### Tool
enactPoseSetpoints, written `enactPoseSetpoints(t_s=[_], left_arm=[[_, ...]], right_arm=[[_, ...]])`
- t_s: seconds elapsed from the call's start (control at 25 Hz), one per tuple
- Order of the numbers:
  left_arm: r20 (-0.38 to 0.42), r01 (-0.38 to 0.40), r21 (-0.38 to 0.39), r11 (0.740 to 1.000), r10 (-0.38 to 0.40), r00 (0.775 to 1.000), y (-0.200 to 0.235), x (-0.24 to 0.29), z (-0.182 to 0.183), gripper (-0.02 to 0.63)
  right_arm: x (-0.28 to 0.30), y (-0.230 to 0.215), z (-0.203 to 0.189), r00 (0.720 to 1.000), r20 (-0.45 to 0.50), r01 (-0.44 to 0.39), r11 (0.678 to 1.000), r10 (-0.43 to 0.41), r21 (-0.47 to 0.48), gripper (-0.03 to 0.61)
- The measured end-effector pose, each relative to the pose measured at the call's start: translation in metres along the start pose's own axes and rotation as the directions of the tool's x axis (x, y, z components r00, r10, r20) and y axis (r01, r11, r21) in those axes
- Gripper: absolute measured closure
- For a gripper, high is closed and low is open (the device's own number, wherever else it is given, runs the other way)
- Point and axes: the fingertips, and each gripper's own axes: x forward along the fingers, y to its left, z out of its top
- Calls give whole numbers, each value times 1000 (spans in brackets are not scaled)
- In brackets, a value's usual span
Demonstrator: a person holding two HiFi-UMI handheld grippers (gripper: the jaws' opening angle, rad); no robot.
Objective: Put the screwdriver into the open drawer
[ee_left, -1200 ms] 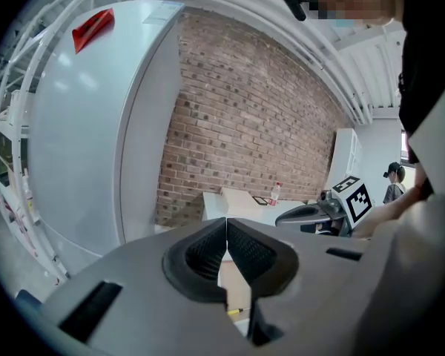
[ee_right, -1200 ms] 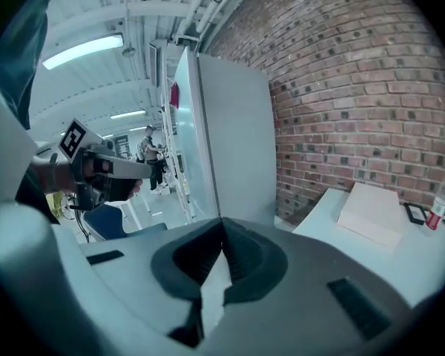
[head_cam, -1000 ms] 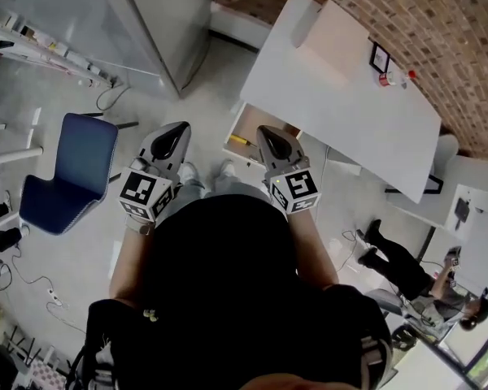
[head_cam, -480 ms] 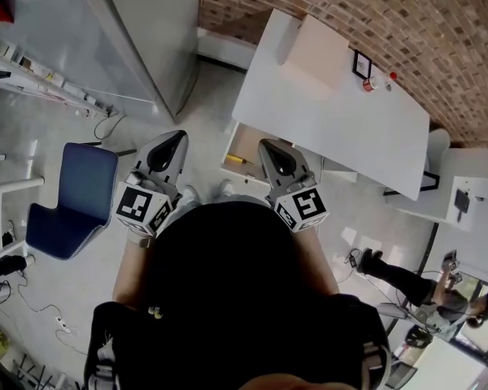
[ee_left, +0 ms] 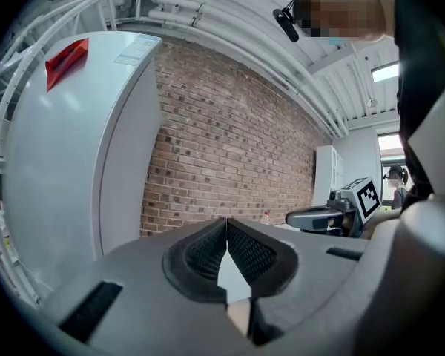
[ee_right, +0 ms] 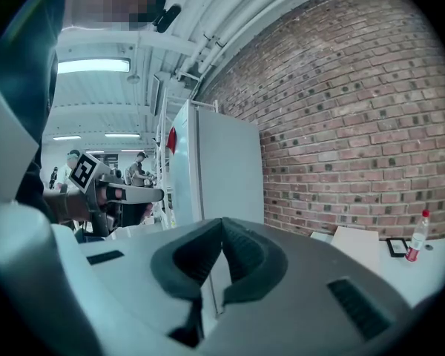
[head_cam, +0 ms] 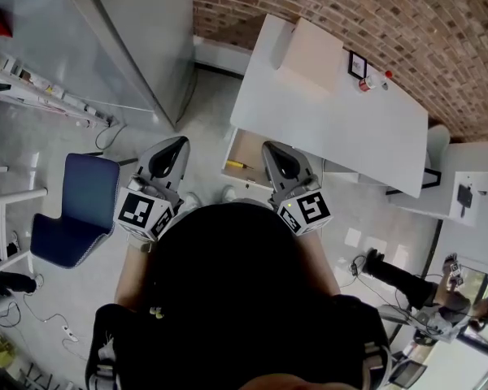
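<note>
A screwdriver with a yellow handle (head_cam: pixel 237 165) lies in the open drawer (head_cam: pixel 252 146) under the white table (head_cam: pixel 342 120). I hold both grippers level side by side in front of the body, above the floor. My left gripper (head_cam: pixel 177 144) is left of the drawer, its jaws shut and empty, tips meeting in the left gripper view (ee_left: pixel 226 222). My right gripper (head_cam: pixel 271 147) hangs over the drawer's right part and hides it; its jaws are shut on nothing too (ee_right: pixel 222 223). Each gripper view shows the other gripper to the side.
A cardboard box (head_cam: pixel 309 54), a small dark frame (head_cam: pixel 357 65) and a red-capped bottle (head_cam: pixel 386 75) stand on the table by the brick wall (head_cam: pixel 374 15). A tall grey cabinet (head_cam: pixel 138 31) is at the left, a blue chair (head_cam: pixel 73 210) below it. A person (head_cam: pixel 398 270) is at the lower right.
Both grippers have risen a little, side by side, and stay shut. The screwdriver has kept its place in the drawer.
</note>
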Motion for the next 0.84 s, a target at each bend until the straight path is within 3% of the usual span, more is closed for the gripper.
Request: enactPoseSetpoints(t_s=[0.84], left_arm=[[-49,12,25,1000,-11,999,-18,5,-9,609]], right_arm=[[-7,-10,-11,1000,-12,-13,1000,13,22,569]])
